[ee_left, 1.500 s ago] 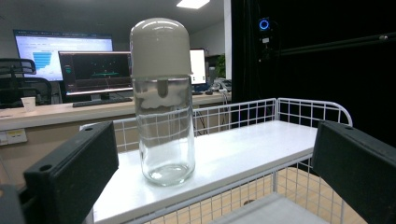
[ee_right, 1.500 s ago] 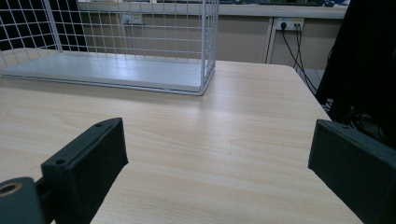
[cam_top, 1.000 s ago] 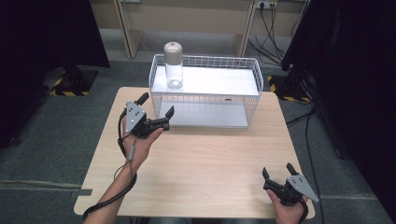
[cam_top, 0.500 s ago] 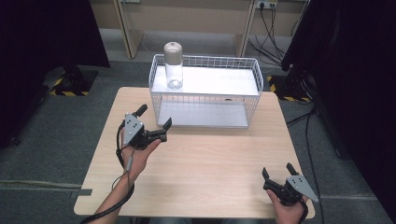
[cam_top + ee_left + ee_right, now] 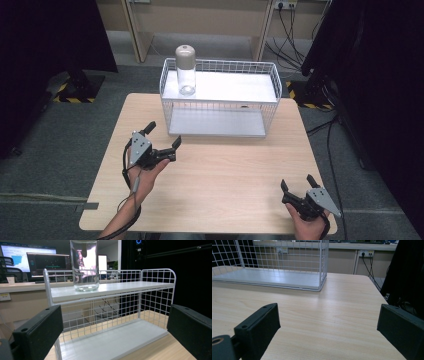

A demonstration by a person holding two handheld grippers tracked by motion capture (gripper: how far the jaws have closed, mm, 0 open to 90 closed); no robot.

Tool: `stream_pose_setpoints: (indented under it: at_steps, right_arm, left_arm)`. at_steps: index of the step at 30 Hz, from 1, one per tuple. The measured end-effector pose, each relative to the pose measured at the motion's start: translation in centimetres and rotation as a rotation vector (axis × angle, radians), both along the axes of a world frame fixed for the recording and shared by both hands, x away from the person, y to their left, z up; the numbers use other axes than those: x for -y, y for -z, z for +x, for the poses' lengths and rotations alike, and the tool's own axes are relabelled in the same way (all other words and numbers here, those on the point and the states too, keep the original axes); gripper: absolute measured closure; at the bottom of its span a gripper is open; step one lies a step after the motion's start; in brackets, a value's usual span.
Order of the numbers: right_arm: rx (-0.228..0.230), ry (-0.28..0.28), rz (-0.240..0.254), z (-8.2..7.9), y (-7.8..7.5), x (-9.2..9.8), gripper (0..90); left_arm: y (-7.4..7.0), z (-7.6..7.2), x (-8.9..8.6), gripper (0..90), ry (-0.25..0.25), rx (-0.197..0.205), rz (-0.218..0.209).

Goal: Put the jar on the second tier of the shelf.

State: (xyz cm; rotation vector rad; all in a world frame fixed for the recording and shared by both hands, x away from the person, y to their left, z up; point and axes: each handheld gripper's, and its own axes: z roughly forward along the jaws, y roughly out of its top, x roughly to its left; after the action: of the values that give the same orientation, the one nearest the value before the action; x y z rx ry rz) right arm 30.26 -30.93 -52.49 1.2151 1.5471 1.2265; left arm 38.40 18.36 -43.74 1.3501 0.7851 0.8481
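Note:
A clear glass bottle (image 5: 185,71) with a beige cap stands upright at the left end of the upper shelf of a white wire rack (image 5: 220,100); its glass body (image 5: 84,265) also rises in the left gripper view, on that rack's upper shelf (image 5: 140,290). My left gripper (image 5: 163,135) hovers open over the table's left side, in front of the rack's left corner, with nothing between its jaws. Open too and empty, my right gripper (image 5: 298,183) rests near the front right edge of the table. The rack's lower shelf (image 5: 269,277) lies ahead and to the left in the right gripper view.
The light wooden table (image 5: 225,170) has bare room between the two grippers. Grey carpet surrounds it, with cables and a wall socket (image 5: 282,5) behind. Dark curtains (image 5: 380,75) hang at the right and at the far left.
My left gripper has drawn back from the rack toward the person, moving nearer the table's front left and staying open. The right gripper has not moved.

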Motion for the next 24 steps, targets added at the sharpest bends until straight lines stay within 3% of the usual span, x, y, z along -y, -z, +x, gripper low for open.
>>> stream_pose_setpoints:
  at_steps: [24]
  right_arm:
    - [0.001,0.001,-0.001,0.0,0.0,0.0,4.6]
  left_arm:
    - [4.5,-1.8,-1.6,0.2,0.000,-0.072,0.015]
